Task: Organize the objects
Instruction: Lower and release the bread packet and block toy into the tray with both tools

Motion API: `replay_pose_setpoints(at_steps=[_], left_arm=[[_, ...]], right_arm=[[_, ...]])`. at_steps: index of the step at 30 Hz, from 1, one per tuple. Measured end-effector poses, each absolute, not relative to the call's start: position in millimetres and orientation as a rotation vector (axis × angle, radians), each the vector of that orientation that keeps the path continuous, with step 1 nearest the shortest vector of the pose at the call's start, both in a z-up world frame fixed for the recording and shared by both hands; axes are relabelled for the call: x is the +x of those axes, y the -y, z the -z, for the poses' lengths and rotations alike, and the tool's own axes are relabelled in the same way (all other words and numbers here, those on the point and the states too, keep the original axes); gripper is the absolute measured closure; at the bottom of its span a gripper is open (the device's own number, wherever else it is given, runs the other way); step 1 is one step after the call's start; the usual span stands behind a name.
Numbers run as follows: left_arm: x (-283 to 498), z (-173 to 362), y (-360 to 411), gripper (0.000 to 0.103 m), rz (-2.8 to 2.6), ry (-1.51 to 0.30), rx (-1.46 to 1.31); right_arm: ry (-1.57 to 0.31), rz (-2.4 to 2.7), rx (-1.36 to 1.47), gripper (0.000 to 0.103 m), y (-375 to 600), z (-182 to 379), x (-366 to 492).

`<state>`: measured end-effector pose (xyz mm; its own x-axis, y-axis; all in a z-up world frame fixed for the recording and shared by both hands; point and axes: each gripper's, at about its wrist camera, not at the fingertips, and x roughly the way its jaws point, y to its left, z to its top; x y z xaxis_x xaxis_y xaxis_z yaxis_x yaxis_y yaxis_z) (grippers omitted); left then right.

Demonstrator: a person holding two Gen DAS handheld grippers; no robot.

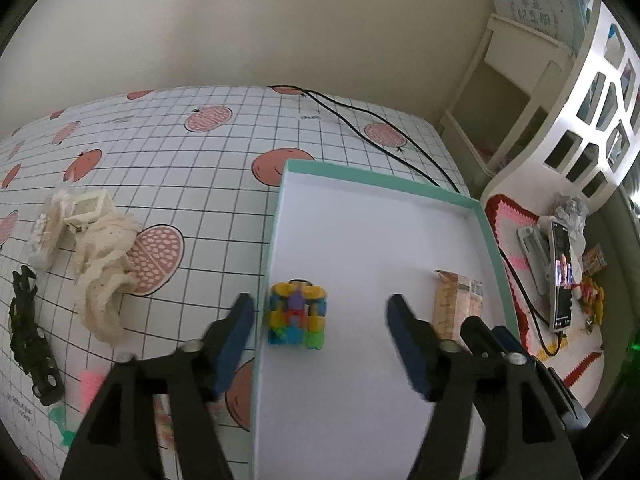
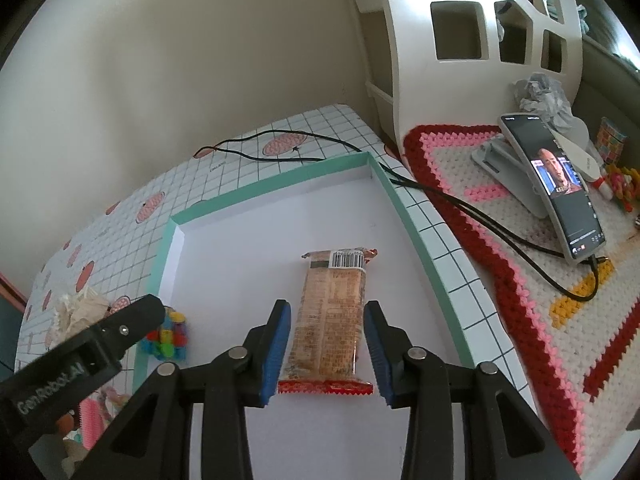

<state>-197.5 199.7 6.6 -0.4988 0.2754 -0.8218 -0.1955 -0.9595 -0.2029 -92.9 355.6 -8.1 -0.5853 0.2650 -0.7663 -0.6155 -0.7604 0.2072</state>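
Box (image 1: 280,216) with a green rim and a white floor sits on the table (image 1: 192,168), near the table's right edge. The table has a checked cloth with pink fruit on it.

Two things lie inside the box. A toy (image 1: 297,309) made of bright little blocks is by the box's left wall. A snack bar (image 2: 330,312) in an orange wrapper lies near the right wall, with its red end toward the camera.

The left gripper (image 1: 320,320) is spread wide and holds nothing. The toy sits between its blue pads (image 1: 236,336), close to the left one, but I cannot tell if they touch. The left pad hangs over the box's left wall.

The right gripper (image 2: 326,344) is also let go. Its pads (image 2: 276,348) stand on each side of the bar, just beside it, not squeezing.

Outside the box, on the table's left side, lie a cream lace cloth (image 1: 102,264), a small cream frame (image 1: 86,208), a black toy (image 1: 28,332) and a pink comb (image 1: 90,390). A black cord (image 2: 280,148) runs along the table's far edge.

A phone (image 2: 554,184) on a stand rests on a knit mat (image 2: 520,280) to the right of the table.
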Motion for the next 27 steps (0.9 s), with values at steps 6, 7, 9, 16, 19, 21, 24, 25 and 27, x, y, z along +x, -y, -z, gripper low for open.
replay_pose_setpoints(at_steps=[6,7,9,16,19,21,24,25,27], left_arm=[[-197,-12,-194,0.017,-2.553,0.12,-1.373],[-197,-12,-193,0.017,-2.56,0.118,-1.37],[-198,-13,-191,0.01,-2.575,0.112,-1.366],[-196,-20,-182,0.006,-2.614,0.108,-1.327],[-195,-23,-179,0.006,-2.63,0.11,-1.312],[-194,-24,-177,0.004,-2.64,0.11,-1.306],[-191,-25,-175,0.0,-2.655,0.083,-1.293],[-191,-25,-175,0.0,-2.66,0.075,-1.291],[-190,-26,-173,0.0,-2.665,0.074,-1.287]], right_arm=[[-0.624,-2.335,-1.003,0.036,-355,5,-89],[-0.626,-2.335,-1.001,0.036,-356,5,-88],[-0.631,-2.334,-0.997,0.029,-356,5,-87],[-0.631,-2.347,-0.998,0.013,-354,5,-87],[-0.624,-2.355,-0.995,0.011,-352,3,-86],[-0.62,-2.36,-0.999,0.003,-350,3,-86],[-0.615,-2.366,-1.004,0.002,-348,3,-86],[-0.617,-2.366,-1.001,0.002,-348,2,-86],[-0.624,-2.367,-1.002,0.002,-347,3,-85]])
